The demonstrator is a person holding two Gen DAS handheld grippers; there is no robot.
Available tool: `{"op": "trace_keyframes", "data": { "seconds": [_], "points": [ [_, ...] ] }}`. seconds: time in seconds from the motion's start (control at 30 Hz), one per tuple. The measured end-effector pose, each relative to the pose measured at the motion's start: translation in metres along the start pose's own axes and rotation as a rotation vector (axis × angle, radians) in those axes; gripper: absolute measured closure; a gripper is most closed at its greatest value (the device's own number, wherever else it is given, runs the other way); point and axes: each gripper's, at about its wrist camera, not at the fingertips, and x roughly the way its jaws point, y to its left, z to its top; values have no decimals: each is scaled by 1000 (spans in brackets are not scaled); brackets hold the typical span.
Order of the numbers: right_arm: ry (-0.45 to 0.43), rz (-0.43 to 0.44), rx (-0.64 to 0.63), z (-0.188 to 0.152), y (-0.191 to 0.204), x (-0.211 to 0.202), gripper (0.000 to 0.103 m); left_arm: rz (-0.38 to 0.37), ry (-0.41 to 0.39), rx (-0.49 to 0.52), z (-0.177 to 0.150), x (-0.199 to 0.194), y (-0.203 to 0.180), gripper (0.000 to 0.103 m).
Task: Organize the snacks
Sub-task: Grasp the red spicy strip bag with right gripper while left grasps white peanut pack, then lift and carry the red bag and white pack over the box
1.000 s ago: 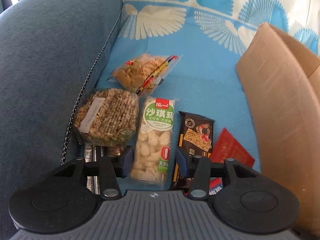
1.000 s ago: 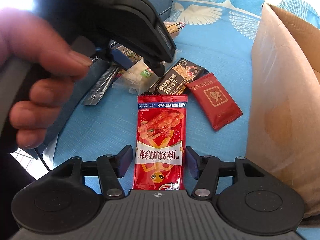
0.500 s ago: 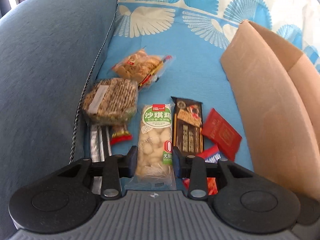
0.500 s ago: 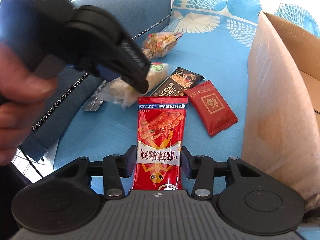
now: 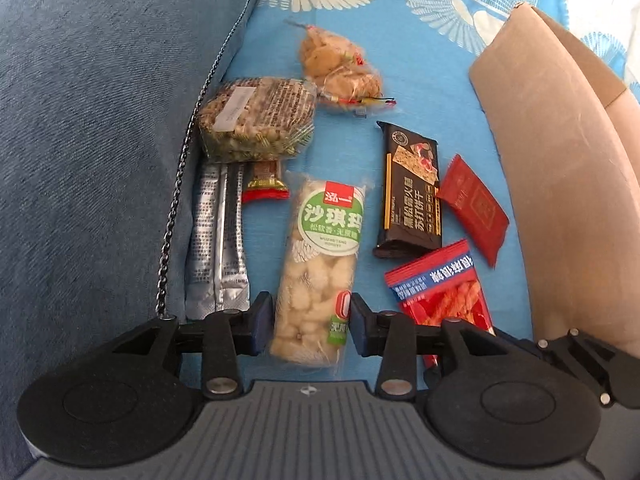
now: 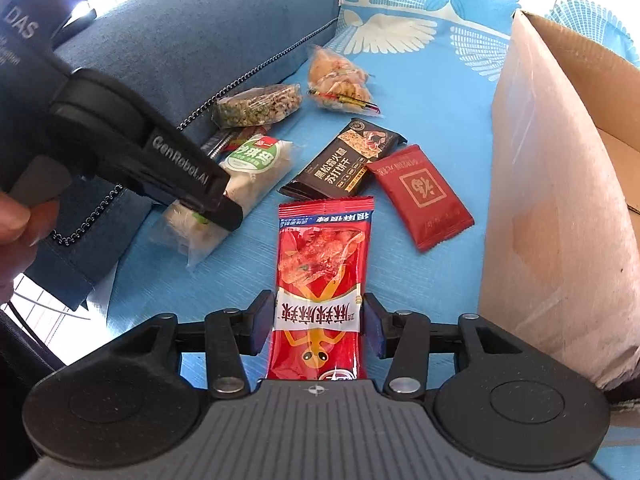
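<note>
Sorting is hardly begun (no snack shows in the box [image 6: 560,200]). My left gripper [image 5: 310,320] grasps the white pack [image 5: 320,264] and my right gripper [image 6: 320,324] grasps the red pack [image 6: 320,264]; both jaws have just opened slightly.

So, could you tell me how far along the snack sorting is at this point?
Nothing looks stowed yet: no snack shows in the cardboard box. In hand: the left gripper straddles the sachima pack, the right gripper the red spicy-strip pack; both jaws have just been opening, grip unclear. Still to go: black cracker pack, dark red sachet, nut-bar bag, biscuit bag, silver sticks.
</note>
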Motion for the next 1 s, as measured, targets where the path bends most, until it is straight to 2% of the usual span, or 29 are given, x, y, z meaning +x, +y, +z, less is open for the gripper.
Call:
{"op": "trace_keyframes", "data": {
  "seconds": [0.27,0.67,1.0],
  "points": [
    [1,-6,10,0,-1,4,51,24,3,23,9,11,-9,48],
    [-6,-68,73,1,-15,4,53,42,1,46,13,13,-12,47],
    [-24,-47,90,0,-17,1,55,47,-1,52,13,13,-12,47]
  ]
}}
